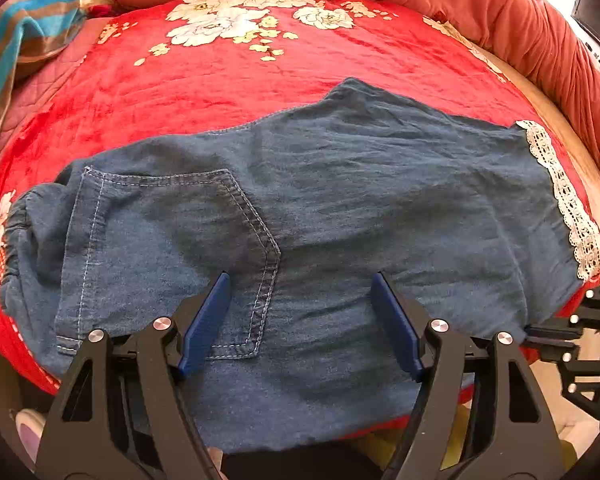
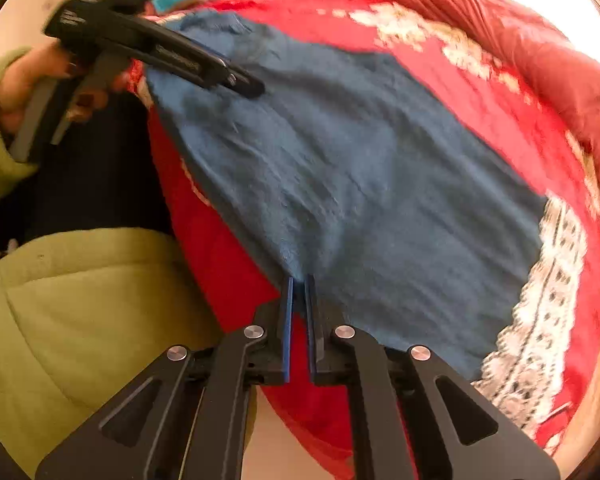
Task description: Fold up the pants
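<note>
Blue denim pants (image 1: 340, 208) lie flat on the red floral bedspread (image 1: 220, 80), reaching the bed's near edge. Left tongs (image 1: 300, 308) stand apart above the back pocket (image 1: 172, 248), gripping nothing. Right tongs (image 2: 299, 292) are clamped on the pants' near edge beside the lace hem (image 2: 548, 300).

Red floral bedspread (image 1: 228, 80), rumpled quilt (image 1: 500, 4)
</note>
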Available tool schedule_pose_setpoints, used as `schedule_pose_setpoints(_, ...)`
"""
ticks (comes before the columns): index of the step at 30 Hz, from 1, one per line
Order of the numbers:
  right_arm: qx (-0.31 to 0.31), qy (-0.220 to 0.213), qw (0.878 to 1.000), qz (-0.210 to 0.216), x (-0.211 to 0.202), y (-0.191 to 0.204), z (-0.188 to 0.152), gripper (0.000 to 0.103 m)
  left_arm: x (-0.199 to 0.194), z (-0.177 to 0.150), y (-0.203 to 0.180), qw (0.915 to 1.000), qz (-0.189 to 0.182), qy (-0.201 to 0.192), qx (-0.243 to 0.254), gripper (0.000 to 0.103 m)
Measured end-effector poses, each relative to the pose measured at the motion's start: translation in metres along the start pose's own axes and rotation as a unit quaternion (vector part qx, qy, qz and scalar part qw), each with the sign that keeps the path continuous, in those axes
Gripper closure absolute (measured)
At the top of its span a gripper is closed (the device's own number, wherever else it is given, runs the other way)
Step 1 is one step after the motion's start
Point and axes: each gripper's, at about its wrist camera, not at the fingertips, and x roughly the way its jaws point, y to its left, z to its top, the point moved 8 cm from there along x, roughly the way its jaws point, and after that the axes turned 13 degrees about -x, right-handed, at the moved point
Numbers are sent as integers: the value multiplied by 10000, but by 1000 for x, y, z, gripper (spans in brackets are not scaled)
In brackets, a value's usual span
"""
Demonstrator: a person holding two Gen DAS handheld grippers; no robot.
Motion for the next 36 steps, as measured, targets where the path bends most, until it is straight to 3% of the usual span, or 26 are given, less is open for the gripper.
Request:
schedule_pose_setpoints(3,233,-61,9994,257,-3,0,1,88,0,0,-1,10000,25,-5,30,37)
schedule_pose_setpoints(6,284,-259,9982,457,-16,-3,6,70,0,0,-1,10000,35,4,29,37)
schedule_pose_setpoints(10,897,-926,9914,227,-52,-41,15,52,-6,3,-2,9999,-72,10,-78,37)
schedule_pose_setpoints(13,1784,-1306,9749,-271,-74,-97,9,48,-18,13,-6,9996,-204,-134,-135,37)
schedule_pose_setpoints(16,2778,-1324,9476,-856,-84,-158,-12,48,-27,33,-16,9993,-189,-324,25,36)
schedule_pose_setpoints(20,3435,-1186,9257,-1049,-74,-212,-33,48,-24,64,-32,9985,-161,-462,246,36)
schedule_pose_setpoints(25,3746,-783,9197,-883,-37,-249,-47,48,5,97,-43,9989,-165,-297,335,36)
schedule_pose_setpoints(30,3783,-674,9221,-455,-1,-255,-49,51,40,116,-44,9994,-334,-23,130,36)
schedule_pose_setpoints(33,3746,-831,9232,-231,1,-251,-48,64,65,117,-45,9989,-405,226,6,28)
schedule_pose_setpoints(35,3736,-1011,9221,-21,0,-249,-47,79,76,114,-45,9986,-407,309,-104,27)
schedule_pose_setpoints(36,3722,-1114,9214,104,-2,-247,-46,80,77,114,-46,9990,-369,239,-84,27)
